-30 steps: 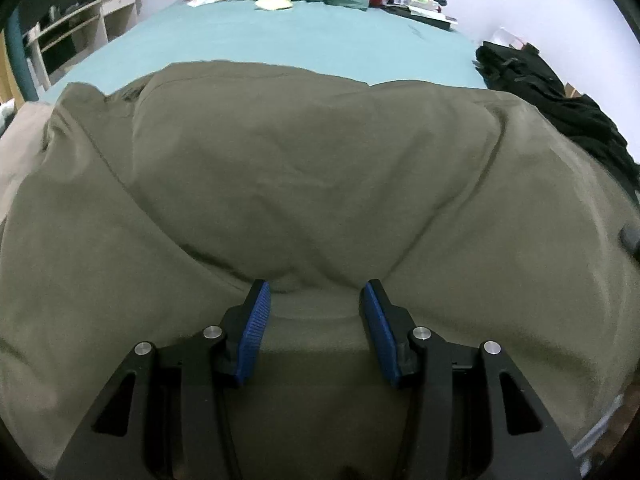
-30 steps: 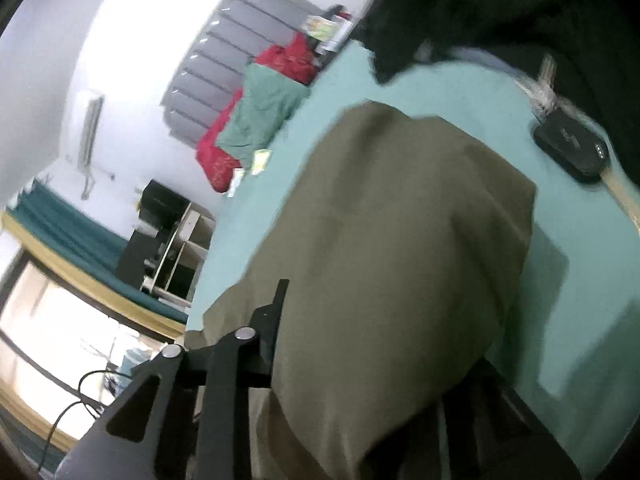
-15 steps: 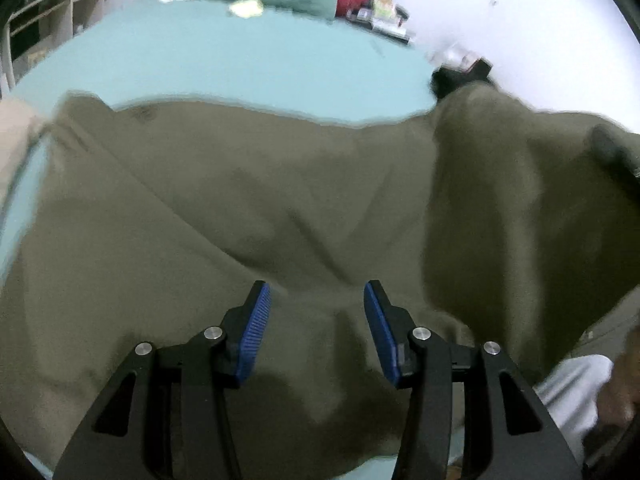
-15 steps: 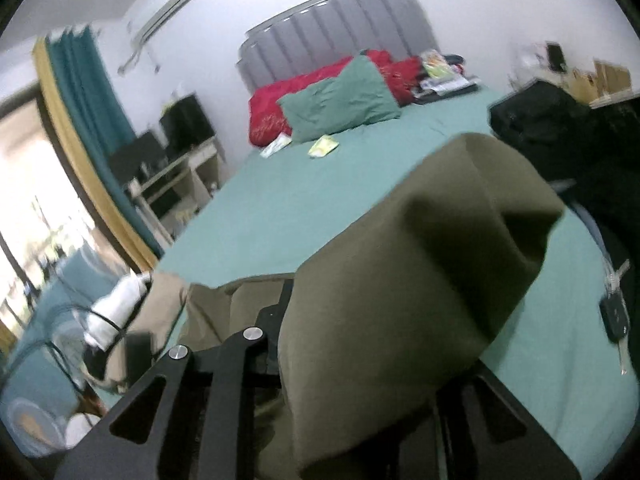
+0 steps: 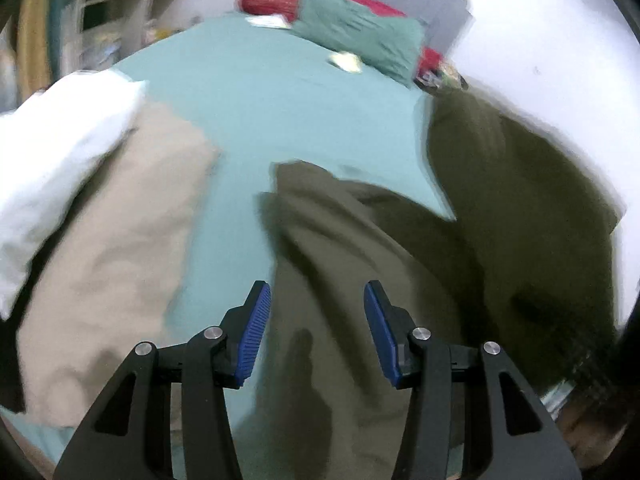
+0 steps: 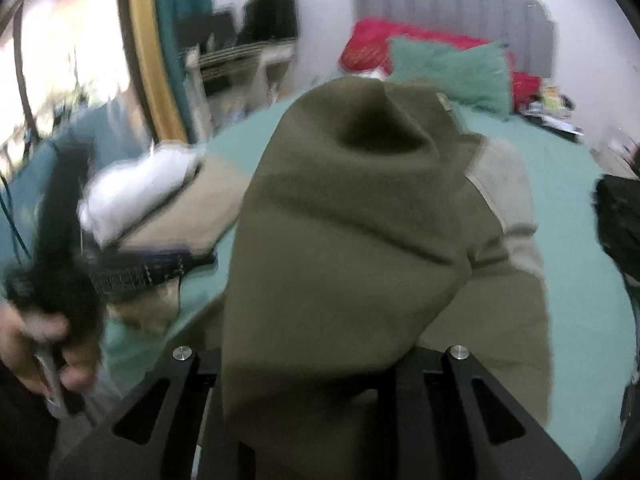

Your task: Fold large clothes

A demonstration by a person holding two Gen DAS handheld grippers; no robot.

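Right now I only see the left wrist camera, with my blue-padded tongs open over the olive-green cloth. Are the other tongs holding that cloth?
Observer: Yes. In the right wrist view the olive-green fabric garment comes bunched out of the right tongs, held above the teal bed sheet. The tips are buried under it.
Operator: Is there anything on the bed I can't see?
Observer: A black pile of clothes lies at the right edge of the bed.
Operator: Is the cloth olive all over?
Observer: No, a pale grey-beige patch shows along its right side.
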